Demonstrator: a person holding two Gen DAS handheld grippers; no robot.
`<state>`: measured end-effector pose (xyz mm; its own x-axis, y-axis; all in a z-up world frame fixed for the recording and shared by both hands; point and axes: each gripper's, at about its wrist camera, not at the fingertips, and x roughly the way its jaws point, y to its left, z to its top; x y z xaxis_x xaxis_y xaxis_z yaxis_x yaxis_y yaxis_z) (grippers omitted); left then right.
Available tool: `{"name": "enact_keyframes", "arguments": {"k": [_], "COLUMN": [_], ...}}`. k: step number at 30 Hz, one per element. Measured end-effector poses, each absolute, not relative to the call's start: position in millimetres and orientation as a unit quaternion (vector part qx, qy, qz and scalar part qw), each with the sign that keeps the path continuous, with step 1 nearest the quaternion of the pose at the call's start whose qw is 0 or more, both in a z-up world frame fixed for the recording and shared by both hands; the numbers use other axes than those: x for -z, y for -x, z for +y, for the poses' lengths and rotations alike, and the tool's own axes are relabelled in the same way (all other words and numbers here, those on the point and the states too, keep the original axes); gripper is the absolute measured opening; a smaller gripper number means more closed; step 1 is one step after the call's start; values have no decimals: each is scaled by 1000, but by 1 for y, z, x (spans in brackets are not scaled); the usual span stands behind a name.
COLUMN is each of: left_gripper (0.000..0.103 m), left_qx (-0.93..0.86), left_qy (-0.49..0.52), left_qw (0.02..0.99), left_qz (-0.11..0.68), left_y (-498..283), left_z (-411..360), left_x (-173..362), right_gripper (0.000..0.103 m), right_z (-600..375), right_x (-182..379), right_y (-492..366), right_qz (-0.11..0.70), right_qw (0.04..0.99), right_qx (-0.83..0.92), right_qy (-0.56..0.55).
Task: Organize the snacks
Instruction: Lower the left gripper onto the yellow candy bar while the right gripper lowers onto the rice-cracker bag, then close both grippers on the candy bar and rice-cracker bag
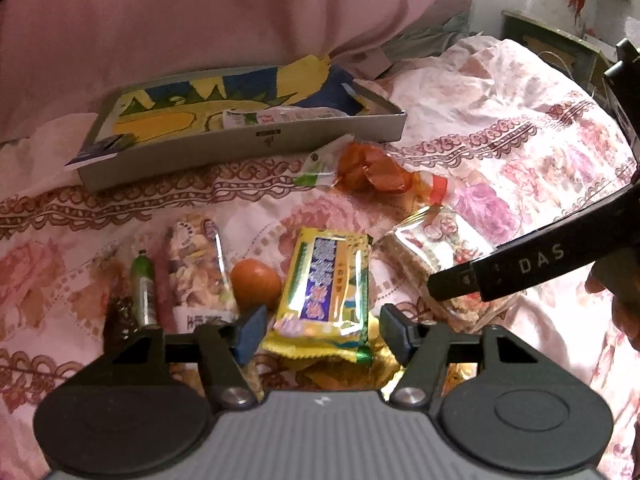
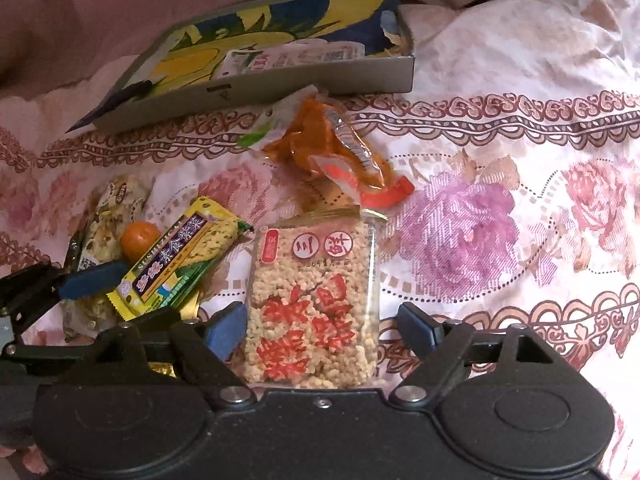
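Snacks lie on a floral bedsheet. My left gripper [image 1: 322,330] is open, its fingers on either side of a yellow-and-purple snack bar [image 1: 326,292], which also shows in the right wrist view [image 2: 176,260]. My right gripper [image 2: 322,328] is open, its fingers on either side of a clear pack of puffed rice cake [image 2: 316,304], which also shows in the left wrist view [image 1: 436,256]. A shallow grey box [image 1: 256,142] with a yellow-and-blue lining holds a white packet [image 1: 280,116]. The same box [image 2: 280,80] shows in the right wrist view.
An orange snack pack [image 2: 332,148], a green-white packet [image 1: 316,168], a small orange fruit [image 1: 256,282], a nut bar [image 1: 196,260] and a green tube [image 1: 143,288] lie around. A pink pillow [image 1: 180,20] rises behind the box.
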<state>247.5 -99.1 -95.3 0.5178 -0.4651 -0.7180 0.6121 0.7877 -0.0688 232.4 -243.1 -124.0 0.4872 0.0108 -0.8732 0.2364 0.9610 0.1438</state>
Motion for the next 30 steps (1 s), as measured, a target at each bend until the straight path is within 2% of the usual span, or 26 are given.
{"name": "enact_keyframes", "arguments": {"k": [5,9,12,16,20,23,30], "left_gripper": [70,60,58,59,59,56,53], "left_qx": [330,336,331,326,324,324,318], "left_qy": [-111,-143,-151,-123,-132,-145,-139], "left_qw": [862,854,852,855,856,856,859], "left_qz": [369,372,377,385,381,376,377], "left_y": [-252,-249,-249,-257,-260,-257,-255], "left_z": [-111,-124,-125,-121,-125,-126,-123], "left_x": [96,103,108,109,111,110,108], "right_gripper": [86,87,89,94,94,92,78], "right_z": [-239,-241,-241,-237,-238,-239,-241], "right_x": [126,127,129,133,134,134,130], "right_y": [-234,-236,-237,-238,-239,-238,-235], "right_qz": [502,501,501,498,497,496,486], "right_qw": [856,856,856,859,860,860,864], "right_qx": [65,65,65,68,67,66,66], "right_qy": [-102,-107,-105,-97,-96,-97,-112]}}
